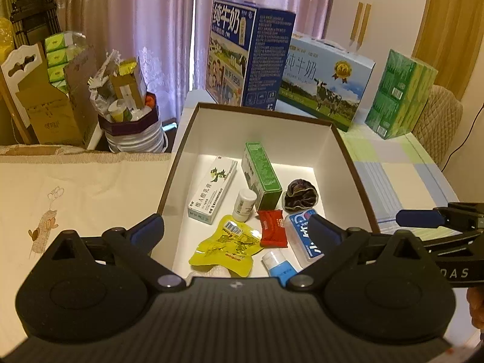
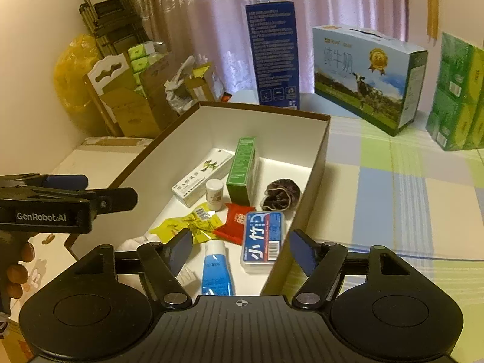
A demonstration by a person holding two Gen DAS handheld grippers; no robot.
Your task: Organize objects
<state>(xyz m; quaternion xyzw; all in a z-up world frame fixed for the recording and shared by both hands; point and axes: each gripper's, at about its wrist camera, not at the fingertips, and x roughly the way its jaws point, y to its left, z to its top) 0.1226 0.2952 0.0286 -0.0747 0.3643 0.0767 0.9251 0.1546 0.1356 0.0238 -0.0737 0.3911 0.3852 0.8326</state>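
An open brown-rimmed white box point(image 1: 266, 112) point(image 2: 272, 112) holds several items: a white ointment carton point(image 1: 211, 189), a green carton point(image 1: 261, 174), a small white bottle point(image 1: 244, 205), a dark scrunchie point(image 1: 300, 196), a red sachet point(image 1: 272, 227), a yellow pouch point(image 1: 228, 248), a blue-white floss case point(image 2: 262, 237) and a blue tube point(image 2: 216, 269). My left gripper point(image 1: 237, 227) hovers open over the box's near end, empty. My right gripper point(image 2: 242, 249) is open and empty above the box's near right corner, over the floss case.
Two milk cartons point(image 1: 248, 54) point(image 1: 326, 81) and a green tissue pack point(image 1: 399, 93) stand behind the box on the checked tablecloth point(image 2: 393, 187). Cardboard boxes point(image 1: 51, 103) and a full bin point(image 1: 130, 121) sit at the left. A hand point(image 2: 15, 272) grips the left tool.
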